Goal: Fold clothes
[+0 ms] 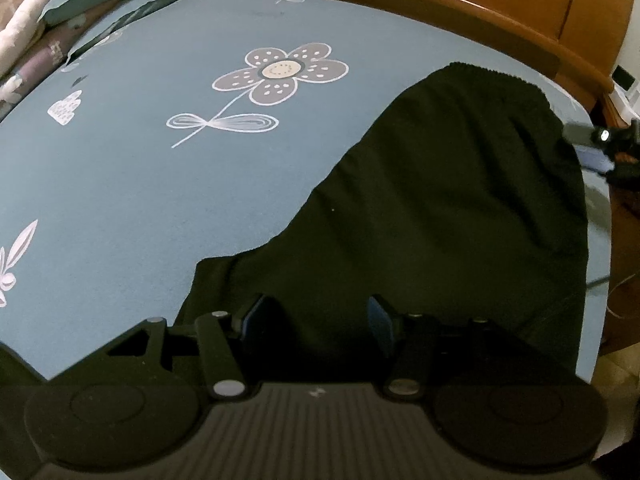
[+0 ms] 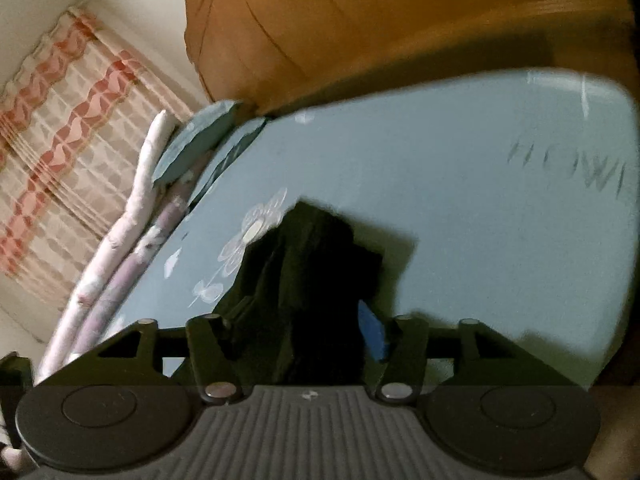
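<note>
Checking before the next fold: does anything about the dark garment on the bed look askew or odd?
The black garment lies crooked near the corner of the blue flowered sheet, its left edge running on a ragged slant, with creases across the cloth. No tear or spill shows. Both the left gripper and right gripper stand open over it.

The black cloth (image 2: 304, 280) hides the left finger of the right gripper (image 2: 312, 332) in the right wrist view, and that whole picture is blurry. The grey letters (image 2: 568, 168) on the bed sheet (image 2: 480, 220) are smeared and cut off at the edge.
</note>
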Available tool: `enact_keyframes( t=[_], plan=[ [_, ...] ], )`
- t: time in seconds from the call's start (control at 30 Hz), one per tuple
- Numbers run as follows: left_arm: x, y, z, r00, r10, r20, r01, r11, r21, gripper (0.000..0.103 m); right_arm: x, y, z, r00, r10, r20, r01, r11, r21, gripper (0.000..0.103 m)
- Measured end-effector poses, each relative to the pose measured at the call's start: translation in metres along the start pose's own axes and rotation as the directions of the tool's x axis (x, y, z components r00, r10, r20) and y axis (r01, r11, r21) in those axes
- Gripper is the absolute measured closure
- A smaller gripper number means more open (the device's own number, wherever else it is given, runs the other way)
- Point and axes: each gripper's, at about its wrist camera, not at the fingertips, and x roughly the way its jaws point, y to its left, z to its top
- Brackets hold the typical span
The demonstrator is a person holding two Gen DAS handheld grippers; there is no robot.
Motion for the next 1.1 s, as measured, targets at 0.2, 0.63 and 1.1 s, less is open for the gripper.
enact_keyframes(
  t=[0.2,0.63,1.1],
  plan=[
    [-0.011,0.007,-0.005,0.999,0.030,0.015,-0.030,0.998,-0.047,0.046,-0.001,0.009,0.027,0.987,-0.159,-0.021,0.155,0.979,-0.130,0.037],
    [-0.045,0.037,-0.033,0.998,0.061,0.023,-0.055,0.978,-0.203,0.041,0.027,0.090,0.013,0.967,0.011,-0.253,-0.084,0.956,-0.280,0.022],
    [-0.096,0.131,-0.118,0.991,0.023,0.129,0.026,0.931,-0.363,0.041,0.036,0.172,-0.065,0.934,-0.121,-0.337,-0.037,0.903,-0.428,0.022]
  ],
)
